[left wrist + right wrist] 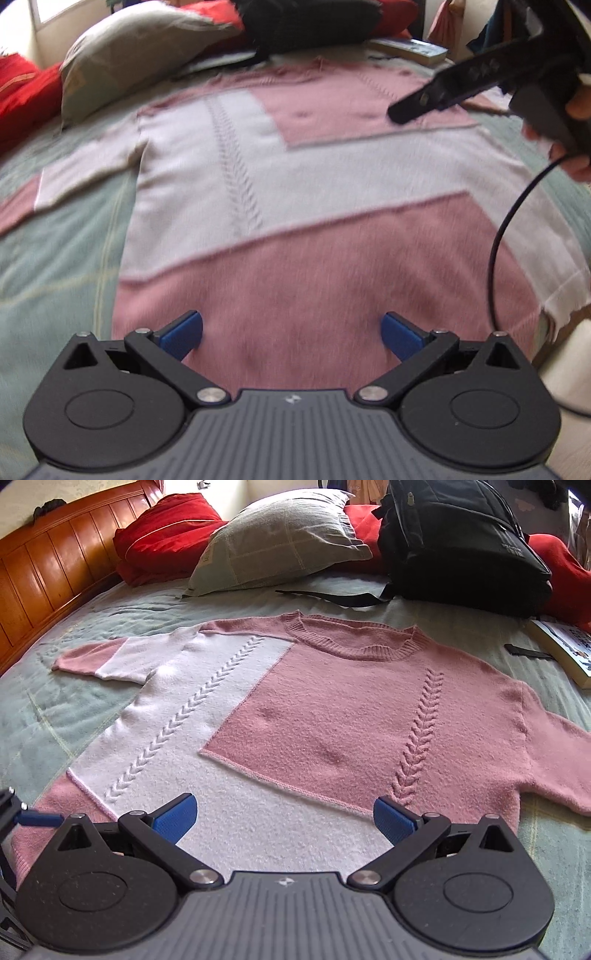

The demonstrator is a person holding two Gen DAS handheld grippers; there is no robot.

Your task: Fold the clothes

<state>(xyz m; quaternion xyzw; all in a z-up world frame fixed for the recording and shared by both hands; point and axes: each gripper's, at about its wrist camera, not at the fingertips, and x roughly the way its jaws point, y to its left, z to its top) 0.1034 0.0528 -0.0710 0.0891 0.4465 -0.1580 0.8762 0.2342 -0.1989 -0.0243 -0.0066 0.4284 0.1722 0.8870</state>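
The bed (pixel 74 686), under a pale green cover, fills both views, with a wooden headboard (pixel 55 565) at ten o'clock in the right wrist view. Along its far side sit a red cushion (pixel 166 535), a grey pillow (pixel 280 539) and a black backpack (pixel 461 542); a book (pixel 561 653) lies at three o'clock.

The sweater (pixel 332 716), pink and white, lies spread flat and face up in the middle of the bed, neckline at twelve o'clock, hem toward the cameras, so its long axis runs from six to twelve. One sleeve (pixel 99 661) stretches out to nine o'clock, the other (pixel 561 760) to three. No fold shows in it; this flat lie would suit a garment laid out for folding or one opened out again.

The left gripper (pixel 291 332) hovers with jaws wide apart and empty over the pink hem band at the six o'clock edge. The right gripper (pixel 284 816) is likewise spread and holds nothing, over the white band just short of the pink chest panel. By my judgement the right one is nearer the three o'clock sleeve, the left nearer the hem.
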